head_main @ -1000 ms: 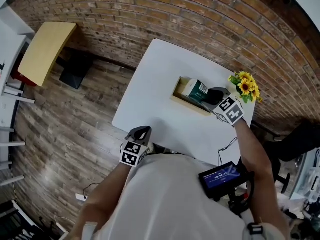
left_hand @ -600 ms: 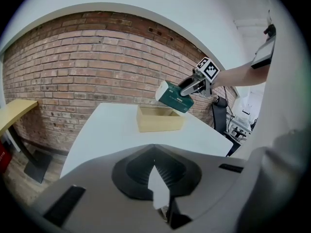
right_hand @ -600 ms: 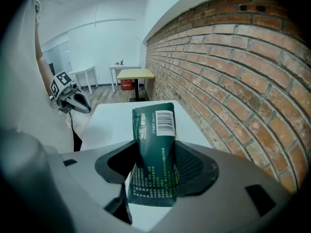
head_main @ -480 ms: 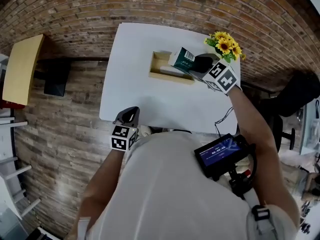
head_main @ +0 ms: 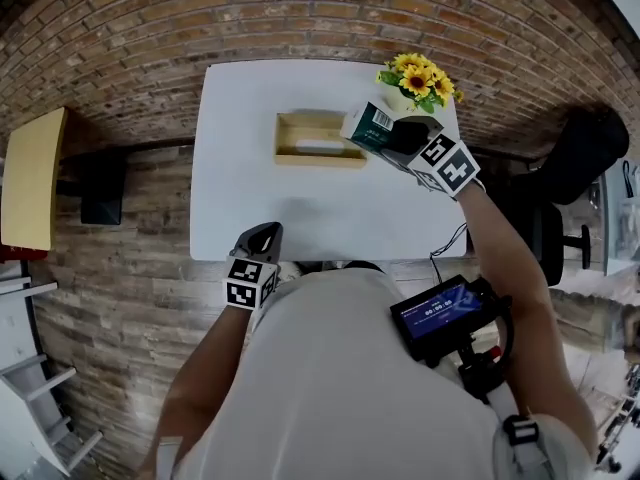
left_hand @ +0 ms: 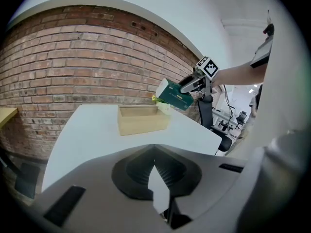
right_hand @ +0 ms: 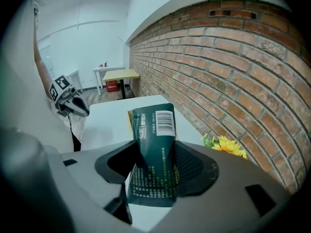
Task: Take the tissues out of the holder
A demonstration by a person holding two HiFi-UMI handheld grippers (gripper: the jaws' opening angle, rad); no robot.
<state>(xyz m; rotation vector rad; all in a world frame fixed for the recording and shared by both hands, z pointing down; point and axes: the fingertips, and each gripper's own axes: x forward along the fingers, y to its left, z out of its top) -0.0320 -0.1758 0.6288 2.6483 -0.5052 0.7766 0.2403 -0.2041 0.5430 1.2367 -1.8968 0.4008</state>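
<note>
A dark green tissue pack with a barcode hangs tilted above the right end of the wooden holder on the white table. My right gripper is shut on the pack, which fills the gap between the jaws in the right gripper view. From the left gripper view the pack is lifted beside the holder. My left gripper hovers at the table's near edge with its jaws together and nothing in them.
A pot of sunflowers stands at the table's far right corner, close to the pack. A black chair sits to the right, a yellow table to the left. Brick wall lies beyond the table.
The right gripper has lifted the green pack up out of the holder and carried it toward the holder's right end. The left gripper has stayed near the table's front edge.
</note>
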